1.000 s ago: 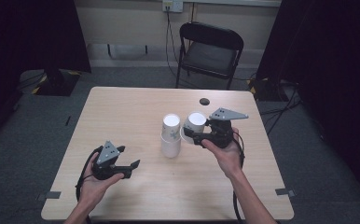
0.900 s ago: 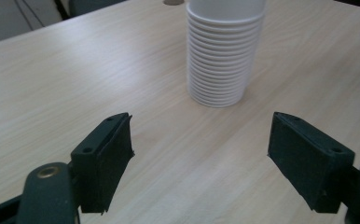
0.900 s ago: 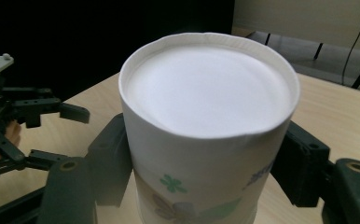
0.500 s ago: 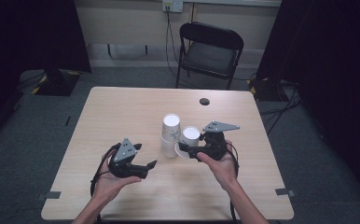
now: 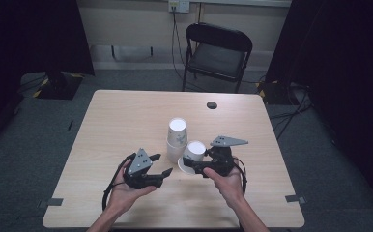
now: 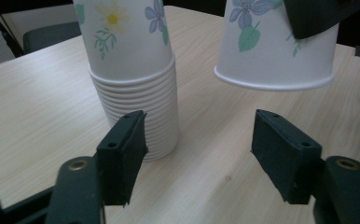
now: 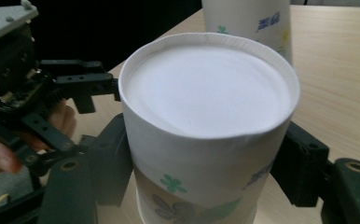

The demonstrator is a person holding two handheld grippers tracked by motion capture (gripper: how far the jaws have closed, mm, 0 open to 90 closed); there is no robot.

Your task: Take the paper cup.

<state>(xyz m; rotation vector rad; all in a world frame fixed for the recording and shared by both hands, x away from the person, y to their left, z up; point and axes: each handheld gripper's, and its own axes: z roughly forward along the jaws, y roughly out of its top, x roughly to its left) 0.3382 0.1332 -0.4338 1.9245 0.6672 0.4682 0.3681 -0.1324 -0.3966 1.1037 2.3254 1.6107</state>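
Paper cup (image 5: pixel 193 152), upside down with its base uppermost, is pinched by the right gripper (image 5: pixel 208 167), whose jaws press on its 2 sides just beside the stack of cups (image 5: pixel 176 140) on the counter (image 5: pixel 126 121). Its long axis tilts slightly, and its rim hangs a little above the wood, so the next move likely turns on setting it down clear of the stack. The left gripper (image 5: pixel 161 170) sits near, its jaws spread with nothing between them, having just been closing. The left gripper view shows the gap under the cup's rim (image 6: pixel 273 83) and the nested rims of the stack (image 6: pixel 138 93). The right gripper view shows the pads (image 7: pixel 113 158) tight on the cup's wall (image 7: pixel 201 163).
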